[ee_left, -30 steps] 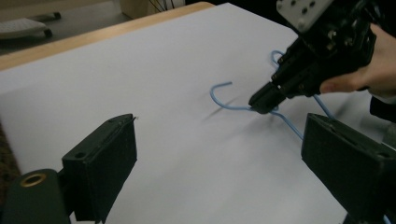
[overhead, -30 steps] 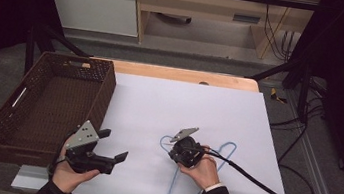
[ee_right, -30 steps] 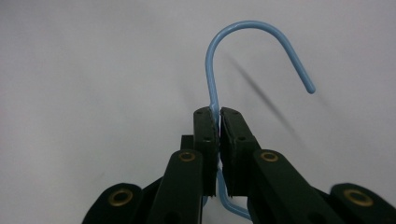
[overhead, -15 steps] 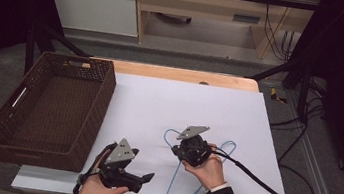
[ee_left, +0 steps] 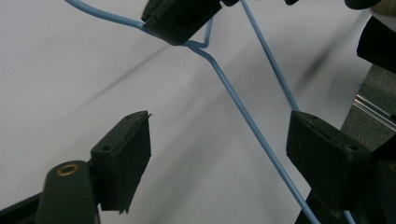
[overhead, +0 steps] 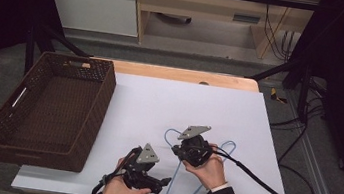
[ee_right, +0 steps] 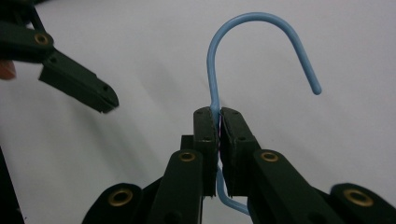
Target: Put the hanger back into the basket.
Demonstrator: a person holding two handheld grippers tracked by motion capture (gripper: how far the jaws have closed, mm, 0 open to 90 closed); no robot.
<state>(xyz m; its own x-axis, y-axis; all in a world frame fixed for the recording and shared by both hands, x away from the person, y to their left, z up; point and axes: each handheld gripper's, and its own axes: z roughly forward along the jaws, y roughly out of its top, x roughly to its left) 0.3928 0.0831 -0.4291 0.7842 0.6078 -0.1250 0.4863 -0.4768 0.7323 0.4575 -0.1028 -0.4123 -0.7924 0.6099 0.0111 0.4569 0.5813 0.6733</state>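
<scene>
Blue wire hanger gripped at the neck, second grip pending

The right claw (ee_right: 218, 122) clamps the hanger (ee_right: 261, 28) just below its hook, over the counter (overhead: 159, 100). The left claw (ee_left: 219, 149), wide and just closing, straddles one wire arm without pinching yet. The wicker basket (overhead: 92, 112) alongside holds nothing.

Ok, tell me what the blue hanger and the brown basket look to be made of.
Blue hanger: apparently metal wire with a smooth, slightly glossy blue coating; it is thin, round and bent into a hook. Brown basket: woven wicker or rattan-like strands, matte; natural or plastic is unclear.
</scene>
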